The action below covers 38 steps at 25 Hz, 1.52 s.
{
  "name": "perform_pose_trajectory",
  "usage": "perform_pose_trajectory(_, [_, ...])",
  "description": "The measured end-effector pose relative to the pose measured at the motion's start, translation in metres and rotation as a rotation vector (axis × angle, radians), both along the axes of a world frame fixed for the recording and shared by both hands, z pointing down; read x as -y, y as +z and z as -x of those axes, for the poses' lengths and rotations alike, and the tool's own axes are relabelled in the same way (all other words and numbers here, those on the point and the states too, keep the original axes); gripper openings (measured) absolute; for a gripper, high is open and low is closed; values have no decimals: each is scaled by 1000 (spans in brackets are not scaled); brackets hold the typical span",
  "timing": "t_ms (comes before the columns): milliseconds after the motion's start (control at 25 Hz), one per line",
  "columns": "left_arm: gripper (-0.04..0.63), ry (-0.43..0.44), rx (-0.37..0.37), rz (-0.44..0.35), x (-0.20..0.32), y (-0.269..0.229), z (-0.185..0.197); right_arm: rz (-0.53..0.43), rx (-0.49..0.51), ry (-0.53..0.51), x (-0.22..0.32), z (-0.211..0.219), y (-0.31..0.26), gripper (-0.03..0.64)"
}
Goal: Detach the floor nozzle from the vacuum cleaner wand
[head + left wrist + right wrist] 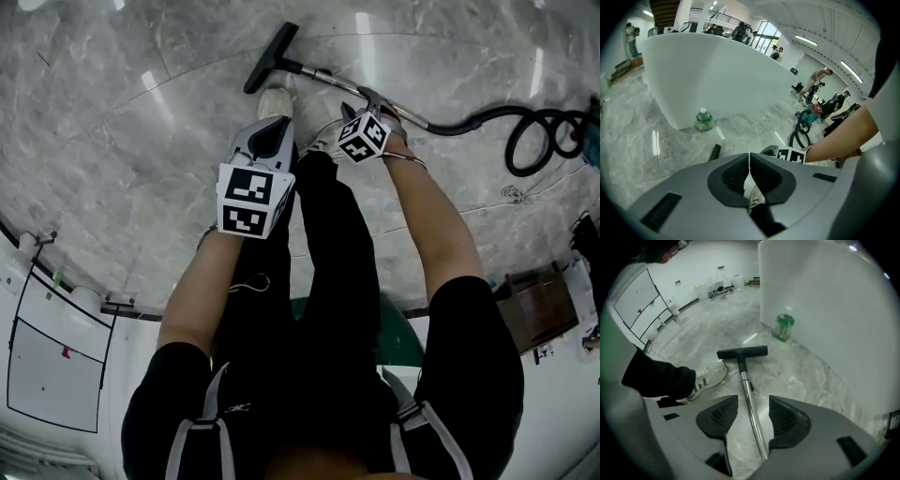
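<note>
The black floor nozzle (pixel 270 56) lies flat on the marble floor, joined to the chrome wand (pixel 323 74), which runs back to a black hose (pixel 534 131). My right gripper (pixel 367 105) hangs right over the wand. In the right gripper view its jaws (pixel 753 416) stand open astride the wand (pixel 751 399), pads clear of it, with the nozzle (pixel 742 352) ahead. My left gripper (pixel 270 131) hovers over the person's shoe, left of the wand, and is shut (pixel 749 168) on nothing. One end of the nozzle (pixel 715 152) shows beyond it.
A green bottle (pixel 783 326) stands by the white curved wall (pixel 717 79). The person's white shoe (pixel 708 376) is just left of the wand. The coiled hose (pixel 799 136) and a green vacuum body (pixel 811 112) lie to the right. People stand far off.
</note>
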<state>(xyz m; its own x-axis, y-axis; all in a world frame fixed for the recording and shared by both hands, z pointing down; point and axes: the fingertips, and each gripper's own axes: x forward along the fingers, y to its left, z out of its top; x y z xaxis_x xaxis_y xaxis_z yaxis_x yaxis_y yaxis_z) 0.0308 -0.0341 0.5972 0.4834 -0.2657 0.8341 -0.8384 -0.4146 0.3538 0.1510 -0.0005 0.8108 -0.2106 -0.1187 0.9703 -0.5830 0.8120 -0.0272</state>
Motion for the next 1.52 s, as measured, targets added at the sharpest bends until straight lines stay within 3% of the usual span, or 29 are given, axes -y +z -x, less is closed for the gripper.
perform_pose_trajectory(160, [10, -24, 3, 11, -11, 46, 13, 30, -34, -20, -13, 6, 81, 193])
perform_pose_trajectory(360, [9, -38, 2, 52, -23, 102, 26, 87, -166, -83, -22, -7, 187, 193])
perform_pose_trajectory(600, [9, -64, -2, 105, -43, 132, 36, 94, -221, -188, -30, -8, 228, 191])
perform_pose_trajectory(880, [9, -214, -83, 91, -32, 119, 31, 105, -148, -209, -33, 4, 181, 188])
perform_pose_trajectory(1160, [11, -407, -183, 113, -9, 88, 15, 36, -30, -163, 4, 25, 70, 187])
perform_pose_trajectory(1360, [14, -462, -200, 75, 12, 59, 28, -36, 52, -127, 28, 57, -14, 187])
perform_pose_trajectory(1400, [39, -463, -208, 67, 16, 56, 26, -51, 65, -117, 32, 58, -28, 187])
perform_pose_trajectory(1480, [215, -479, -257, 85, 24, 53, 18, -80, 90, -102, 40, 56, -53, 187])
perform_pose_trajectory(1520, [238, -499, -294, 103, 28, 52, 16, -93, 103, -100, 44, 55, -64, 187])
